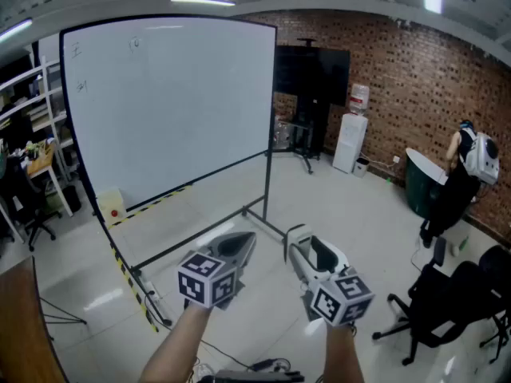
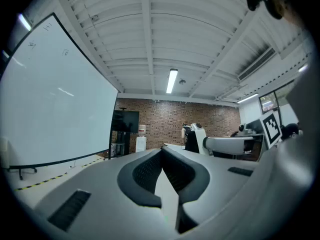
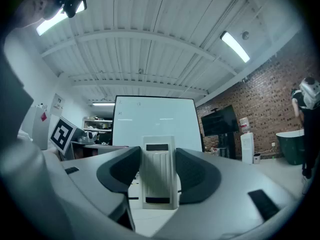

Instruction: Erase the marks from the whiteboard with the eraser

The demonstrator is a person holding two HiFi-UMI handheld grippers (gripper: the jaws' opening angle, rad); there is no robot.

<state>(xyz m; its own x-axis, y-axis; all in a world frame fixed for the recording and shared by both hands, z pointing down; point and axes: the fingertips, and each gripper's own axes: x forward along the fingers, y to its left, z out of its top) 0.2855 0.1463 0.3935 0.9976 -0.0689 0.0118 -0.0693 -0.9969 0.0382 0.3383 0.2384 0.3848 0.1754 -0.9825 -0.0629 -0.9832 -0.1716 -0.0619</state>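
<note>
Right gripper (image 1: 300,242) pinched the white eraser (image 3: 159,171) between its dark pads (image 3: 197,175), the eraser upright and centred in the jaws. Left gripper (image 1: 244,241) was pressed together, with nothing in it. I held both low and side by side, well apart from the whiteboard (image 1: 172,102), which stood ahead and to the left on its frame. Small marks (image 1: 77,51) sat near the board's top left corner, far from the eraser.

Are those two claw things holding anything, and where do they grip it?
The right gripper clamps the eraser by its long sides; the left gripper holds nothing.
</note>
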